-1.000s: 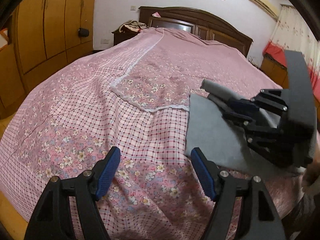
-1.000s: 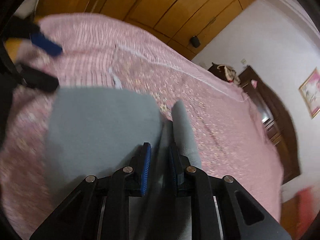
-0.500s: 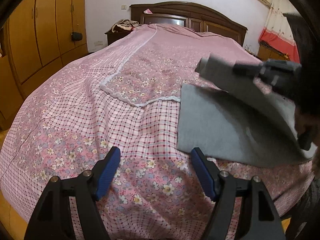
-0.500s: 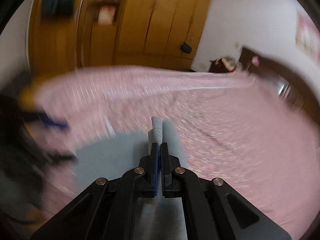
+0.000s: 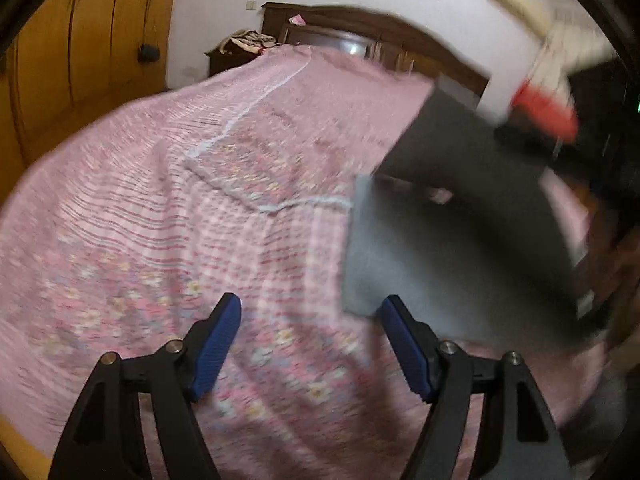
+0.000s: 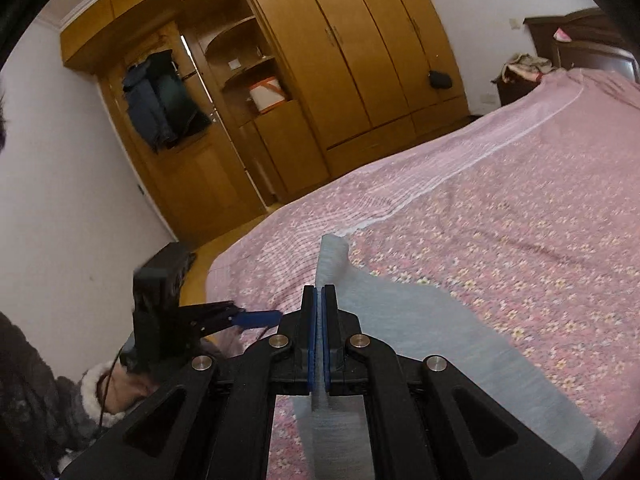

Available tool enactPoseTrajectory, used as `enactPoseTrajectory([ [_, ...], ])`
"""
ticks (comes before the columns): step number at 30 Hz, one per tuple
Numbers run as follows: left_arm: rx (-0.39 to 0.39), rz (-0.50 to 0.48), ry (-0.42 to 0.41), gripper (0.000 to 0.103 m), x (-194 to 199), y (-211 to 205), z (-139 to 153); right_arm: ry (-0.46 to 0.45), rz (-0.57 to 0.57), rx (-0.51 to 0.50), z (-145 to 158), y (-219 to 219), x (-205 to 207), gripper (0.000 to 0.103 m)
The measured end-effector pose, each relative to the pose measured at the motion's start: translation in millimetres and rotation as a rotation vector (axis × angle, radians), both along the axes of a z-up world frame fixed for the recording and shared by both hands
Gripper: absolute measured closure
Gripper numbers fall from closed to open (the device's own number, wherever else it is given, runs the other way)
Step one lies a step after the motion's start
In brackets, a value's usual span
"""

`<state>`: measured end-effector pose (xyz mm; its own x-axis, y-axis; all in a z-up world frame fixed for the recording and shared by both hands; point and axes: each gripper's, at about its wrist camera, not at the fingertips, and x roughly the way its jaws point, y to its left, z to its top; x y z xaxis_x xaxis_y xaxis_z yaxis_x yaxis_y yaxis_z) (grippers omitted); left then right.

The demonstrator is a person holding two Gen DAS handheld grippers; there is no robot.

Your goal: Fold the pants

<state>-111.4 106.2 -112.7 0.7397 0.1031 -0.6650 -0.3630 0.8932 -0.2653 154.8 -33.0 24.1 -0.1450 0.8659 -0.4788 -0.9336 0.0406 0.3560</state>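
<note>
Grey pants [image 5: 432,248] lie near the front right edge of the pink floral bedspread [image 5: 160,208], with one part lifted off the bed. My right gripper [image 6: 319,300] is shut on that raised grey fabric [image 6: 420,320], which hangs from its jaws down to the bed. My left gripper [image 5: 310,322] is open above the bedspread, its right pad [image 5: 404,344] close to the pants' near left corner, holding nothing. In the right wrist view the left gripper [image 6: 256,317] shows at lower left, held by a hand in a fluffy cuff.
A wooden wardrobe [image 6: 312,80] with hanging clothes fills the wall left of the bed. A dark headboard [image 5: 380,36] and a nightstand [image 5: 236,56] with cloth on it stand at the far end. The bed's near edge drops to a wooden floor [image 6: 208,260].
The right gripper has lifted the grey fabric higher and swung it leftward. The left gripper has moved closer to the pants' near corner, staying open.
</note>
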Motion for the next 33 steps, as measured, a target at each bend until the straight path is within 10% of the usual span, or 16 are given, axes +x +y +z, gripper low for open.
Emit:
enactPoseTrajectory([
  [4, -0.245, -0.018, -0.149, 0.017, 3.3, 20.3, 1.4, -0.008, -0.015, -0.005, -1.8, 0.2, 8.0, 0.099],
  [10, -0.193, 0.033, -0.11, 0.017, 12.5, 23.7, 2.3, -0.14, 0.008, -0.076, -3.8, 8.1, -22.4, 0.099],
  [20, -0.166, 0.102, -0.059, 0.017, -6.5, 42.4, -10.2, -0.929, 0.185, -0.264, -74.1, 33.3, -162.8, 0.099],
  [27, -0.179, 0.134, -0.083, 0.017, -20.2, 53.7, -8.2, -0.945, 0.144, -0.264, -79.9, 38.4, -158.8, 0.099],
  [30, -0.181, 0.131, -0.089, 0.017, -19.8, 54.5, -6.7, -0.91, 0.151, -0.266, -80.9, 41.9, -163.0, 0.069],
  [33, -0.129, 0.118, -0.084, 0.017, -21.2, 47.9, -1.9, -0.775, 0.093, -0.22, -66.1, 30.8, -166.2, 0.066],
])
